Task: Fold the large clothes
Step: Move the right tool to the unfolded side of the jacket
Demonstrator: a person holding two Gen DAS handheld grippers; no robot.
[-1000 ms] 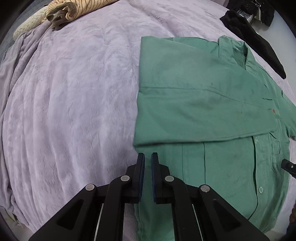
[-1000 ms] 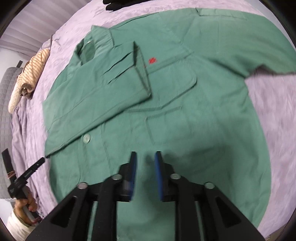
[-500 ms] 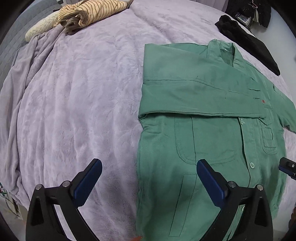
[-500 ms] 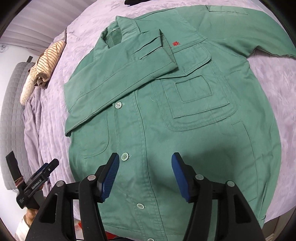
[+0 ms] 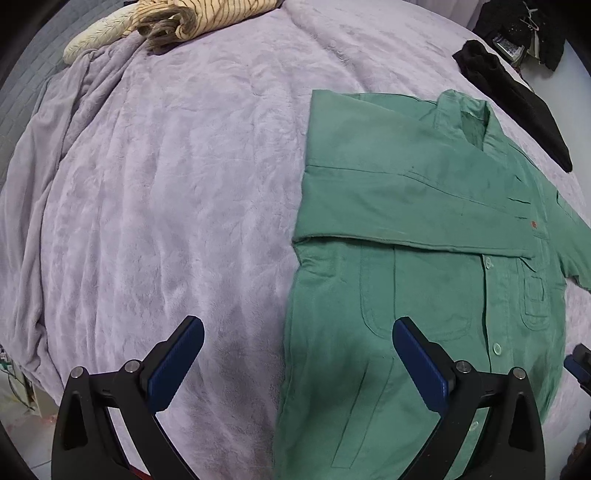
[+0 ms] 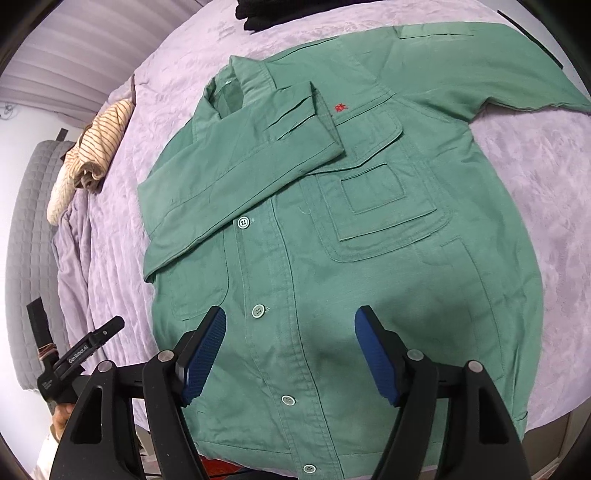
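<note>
**One sleeve folded, one loose: where the fold could slip**

Nearest, the left gripper hangs with its jaws spread wide and nothing between them, straddling the side edge of the green work jacket where it meets the lilac bed blanket. The right gripper hovers above the button placket; its jaws are opening, with no cloth between the pads.

The jacket lies flat, front up, on the bed. One folded sleeve crosses the chest, its cuff ending near the red chest emblem. Farther off, the other sleeve stretches out unfolded toward the blanket's far side.

The plush blanket probably drags on cloth: pulling the loose sleeve across could bunch the body or tug the folded sleeve off its line. A pinch at the hem may catch only the top layer, leaving the back panel behind. Beyond the collar, the black garment and the striped bundle lie apart.
</note>
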